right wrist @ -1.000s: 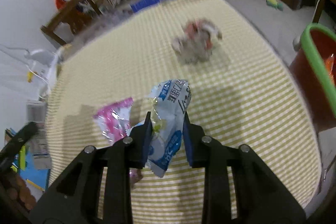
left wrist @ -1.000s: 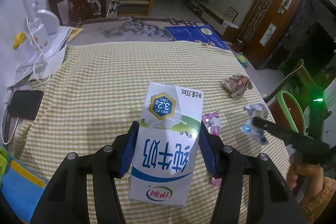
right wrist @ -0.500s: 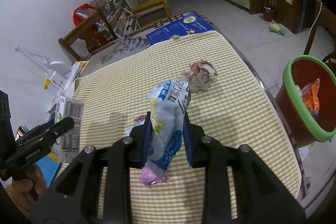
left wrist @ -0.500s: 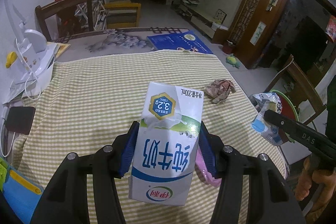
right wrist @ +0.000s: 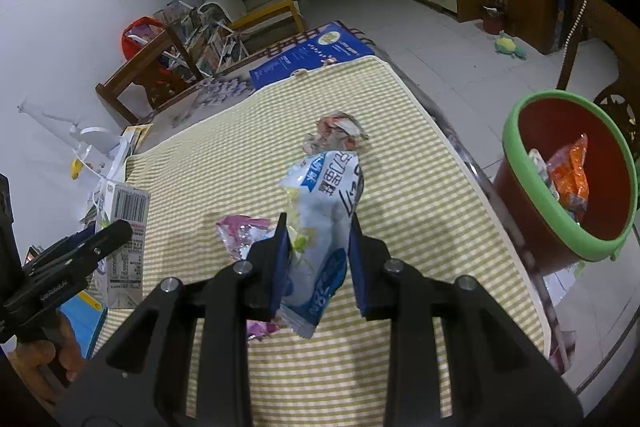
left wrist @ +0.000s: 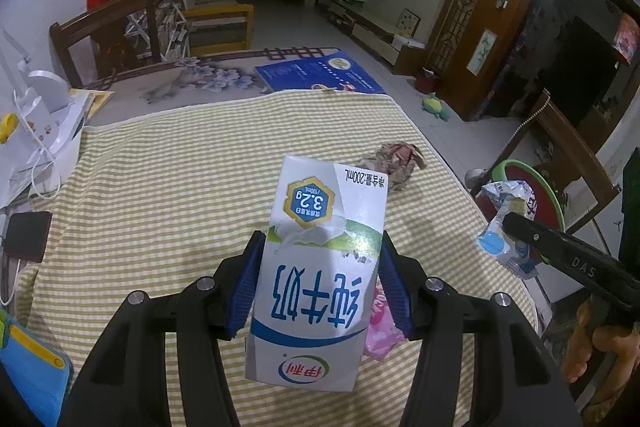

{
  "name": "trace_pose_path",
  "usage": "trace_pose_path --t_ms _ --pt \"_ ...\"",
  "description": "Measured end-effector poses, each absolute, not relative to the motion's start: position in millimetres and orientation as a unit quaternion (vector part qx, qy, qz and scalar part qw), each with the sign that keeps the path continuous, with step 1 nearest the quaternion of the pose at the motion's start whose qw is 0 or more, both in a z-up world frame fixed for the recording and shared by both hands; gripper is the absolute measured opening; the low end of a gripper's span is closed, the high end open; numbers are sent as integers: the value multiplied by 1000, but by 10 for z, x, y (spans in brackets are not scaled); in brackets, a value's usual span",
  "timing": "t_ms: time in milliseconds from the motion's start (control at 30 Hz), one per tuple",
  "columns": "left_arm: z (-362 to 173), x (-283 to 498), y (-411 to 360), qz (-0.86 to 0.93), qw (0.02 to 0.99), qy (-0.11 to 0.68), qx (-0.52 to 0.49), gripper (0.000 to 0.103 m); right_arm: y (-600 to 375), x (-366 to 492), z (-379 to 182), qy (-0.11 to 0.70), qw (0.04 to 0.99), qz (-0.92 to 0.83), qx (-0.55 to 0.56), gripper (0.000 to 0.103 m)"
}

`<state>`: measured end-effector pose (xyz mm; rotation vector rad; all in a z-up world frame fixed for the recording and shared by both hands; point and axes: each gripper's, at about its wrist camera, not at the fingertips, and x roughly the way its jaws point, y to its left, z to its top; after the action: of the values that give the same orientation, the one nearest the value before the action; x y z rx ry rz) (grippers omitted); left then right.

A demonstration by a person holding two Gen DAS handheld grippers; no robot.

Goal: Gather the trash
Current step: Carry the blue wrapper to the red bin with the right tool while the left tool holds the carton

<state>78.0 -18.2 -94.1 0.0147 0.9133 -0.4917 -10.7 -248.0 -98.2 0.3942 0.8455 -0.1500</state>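
My left gripper (left wrist: 318,259) is shut on a white and blue milk carton (left wrist: 316,267), held above the yellow checked tablecloth (left wrist: 160,195). My right gripper (right wrist: 318,239) is shut on a blue and white snack wrapper (right wrist: 324,211), also held above the table. The wrapper shows at the right of the left wrist view (left wrist: 502,223), and the carton at the left of the right wrist view (right wrist: 124,243). A pink wrapper (right wrist: 240,231) and a crumpled paper wad (right wrist: 336,135) lie on the cloth. A red bin with a green rim (right wrist: 568,179) stands to the table's right, holding an orange packet.
A white lamp and cables (left wrist: 44,115) and a black phone (left wrist: 26,237) sit at the table's left edge. A blue book (left wrist: 316,75) lies at the far end. Wooden chairs (left wrist: 108,35) stand beyond the table. A blue object (left wrist: 28,367) lies at the near left.
Both grippers have risen and pulled back from the table with their loads. The right gripper has swung towards the bin side, and the bin now shows larger in its view.
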Motion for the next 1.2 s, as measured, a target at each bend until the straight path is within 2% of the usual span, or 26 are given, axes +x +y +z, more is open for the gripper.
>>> trace_pose_path --t_ms 1200 --pt "-916 647 -1636 -267 855 444 40 53 -3897 -435 -917 391 888 -107 216 27"
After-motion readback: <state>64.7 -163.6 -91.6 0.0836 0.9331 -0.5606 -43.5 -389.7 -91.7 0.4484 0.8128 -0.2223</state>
